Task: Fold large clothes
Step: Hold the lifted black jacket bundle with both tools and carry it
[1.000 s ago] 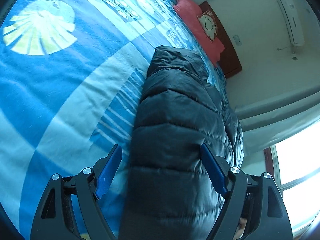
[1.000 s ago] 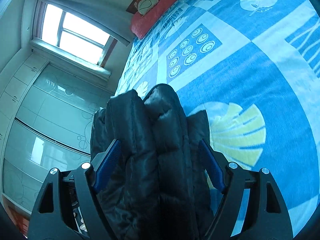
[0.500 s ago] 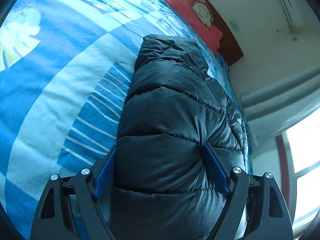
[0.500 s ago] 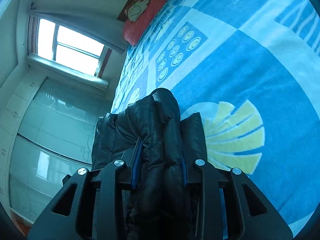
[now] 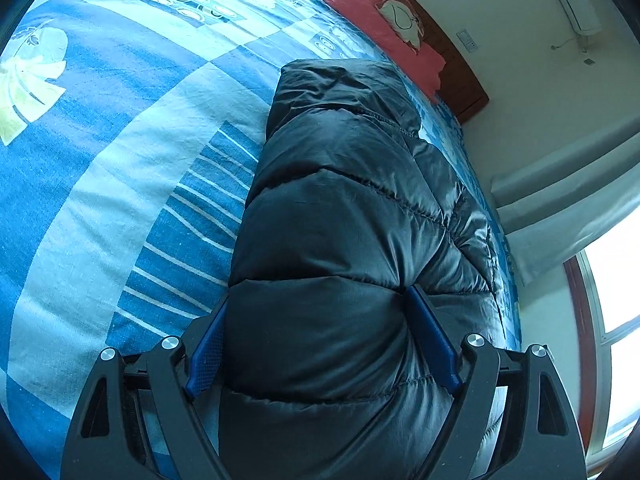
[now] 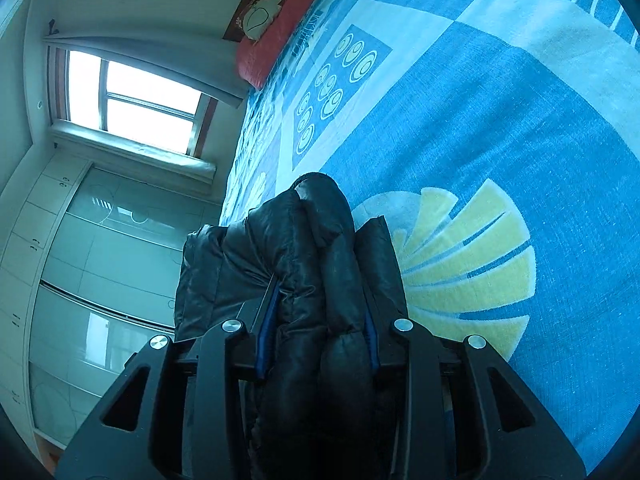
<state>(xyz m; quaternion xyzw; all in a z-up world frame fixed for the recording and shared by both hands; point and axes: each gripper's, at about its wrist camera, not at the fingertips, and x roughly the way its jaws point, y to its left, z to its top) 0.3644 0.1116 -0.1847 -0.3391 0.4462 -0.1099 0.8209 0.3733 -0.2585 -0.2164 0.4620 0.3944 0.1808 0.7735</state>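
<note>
On the bed (image 5: 120, 168), below the red pillow (image 5: 384, 28), the black puffer jacket (image 5: 340, 240) lies folded. My left gripper (image 5: 320, 344) brackets a thick bundle, fingers pressing its sides; my right gripper (image 6: 316, 336) is clenched on bunched layers. Risk: slick padding slips out, unfolding the stack. A second ago, both grippers stood wide.

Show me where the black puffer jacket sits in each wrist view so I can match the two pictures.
Left wrist: the black puffer jacket fills the centre and bottom, bulging between the left gripper pads.
Right wrist: the jacket is bottom centre, bunched and clamped in the right gripper.
Shared landmark: the red pillow at the bed's far end, top of both views.
</note>
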